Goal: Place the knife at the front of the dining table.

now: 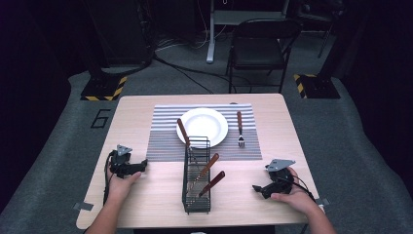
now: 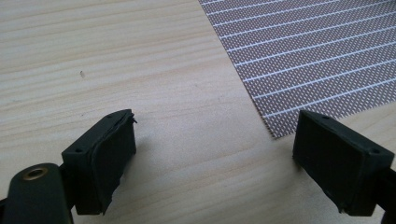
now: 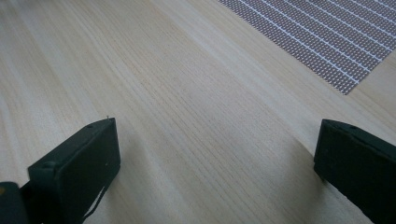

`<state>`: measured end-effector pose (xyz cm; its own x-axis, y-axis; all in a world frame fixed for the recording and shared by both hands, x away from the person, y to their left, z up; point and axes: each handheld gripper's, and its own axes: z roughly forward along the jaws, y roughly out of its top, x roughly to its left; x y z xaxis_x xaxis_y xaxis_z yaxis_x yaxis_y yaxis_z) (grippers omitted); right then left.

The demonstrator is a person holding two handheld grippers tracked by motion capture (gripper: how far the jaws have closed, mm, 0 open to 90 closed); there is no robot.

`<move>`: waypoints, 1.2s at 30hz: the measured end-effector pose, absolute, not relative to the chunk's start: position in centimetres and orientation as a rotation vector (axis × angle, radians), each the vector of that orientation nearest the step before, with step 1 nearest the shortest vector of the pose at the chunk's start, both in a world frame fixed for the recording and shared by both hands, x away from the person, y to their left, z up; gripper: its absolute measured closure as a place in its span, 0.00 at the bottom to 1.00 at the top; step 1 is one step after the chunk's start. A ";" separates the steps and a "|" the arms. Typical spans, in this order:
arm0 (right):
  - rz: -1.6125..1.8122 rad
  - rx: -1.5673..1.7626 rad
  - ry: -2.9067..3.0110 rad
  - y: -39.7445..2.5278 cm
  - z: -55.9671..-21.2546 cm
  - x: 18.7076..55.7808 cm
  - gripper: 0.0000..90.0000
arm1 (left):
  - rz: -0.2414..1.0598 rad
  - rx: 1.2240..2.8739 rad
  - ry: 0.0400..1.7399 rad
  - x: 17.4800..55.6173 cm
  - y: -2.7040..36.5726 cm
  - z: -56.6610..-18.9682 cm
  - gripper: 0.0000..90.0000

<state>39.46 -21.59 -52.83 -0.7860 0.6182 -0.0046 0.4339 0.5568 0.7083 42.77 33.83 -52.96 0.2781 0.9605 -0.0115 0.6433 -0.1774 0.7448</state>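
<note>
Cutlery with wooden handles is what the work turns on: a wire basket (image 1: pixel 197 176) stands upright on the bare table (image 1: pixel 146 195) between the two hands, and two handled pieces (image 1: pixel 210 176) lean out of its top toward the person's right. A third piece (image 1: pixel 183 132) rests with its handle on the near-left rim of the white plate (image 1: pixel 202 126), and a fork (image 1: pixel 239 128) lies on the striped placemat (image 1: pixel 165 131) just right of the plate, its long axis running away from the person, tines nearest. Both tools rest low on the wood, jaws spread wide and holding nothing (each gripper view looks along the table at a corner of the mat between its two black pads). The left gripper (image 1: pixel 132 166) sits left of the basket, pointing right toward it; the right gripper (image 1: pixel 260 189) sits right of it, pointing left. Judging by the lean of the handles, the right gripper looks the better placed: the tilted handles lie to its left and slightly farther out, their axes slanting up toward it, so a short reach inward would meet them.
</note>
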 end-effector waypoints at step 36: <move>1.056 0.875 2.540 -21.6 -52.8 39.5 0.00 | 0.538 1.901 1.425 40.9 31.7 -48.2 0.53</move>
